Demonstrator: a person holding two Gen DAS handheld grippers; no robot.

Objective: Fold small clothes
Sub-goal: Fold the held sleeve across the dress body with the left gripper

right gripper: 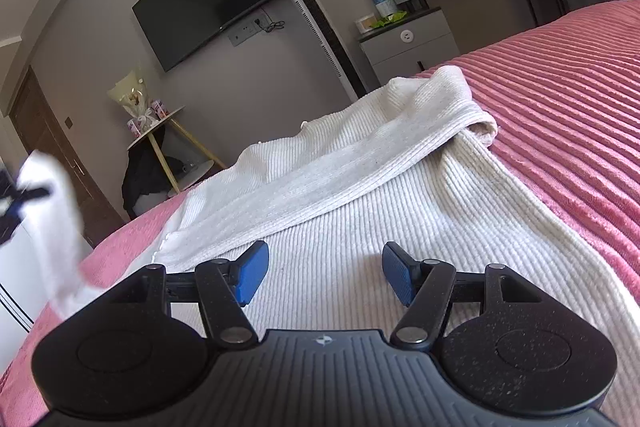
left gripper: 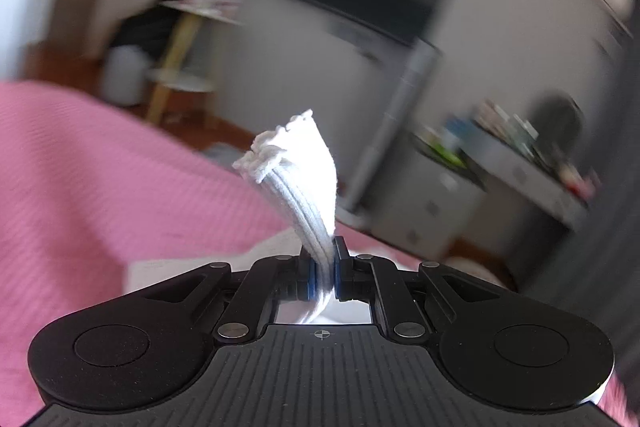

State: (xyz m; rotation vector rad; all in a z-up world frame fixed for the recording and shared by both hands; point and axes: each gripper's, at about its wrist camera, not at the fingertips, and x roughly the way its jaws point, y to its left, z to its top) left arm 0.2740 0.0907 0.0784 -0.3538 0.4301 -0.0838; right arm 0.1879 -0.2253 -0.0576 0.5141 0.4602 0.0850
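Blue pads (right gripper: 252,273) of the right gripper (right gripper: 325,273) are hanging wide apart and empty just above the sweater (right gripper: 360,211), which is lying across the bed (right gripper: 560,99) with a sleeve folded over. Left gripper (left gripper: 323,273) is pinching a bunched edge (left gripper: 300,163) tight — lifted clear. Soft, limp ribbed knit — probably best gripped at hems or corners.
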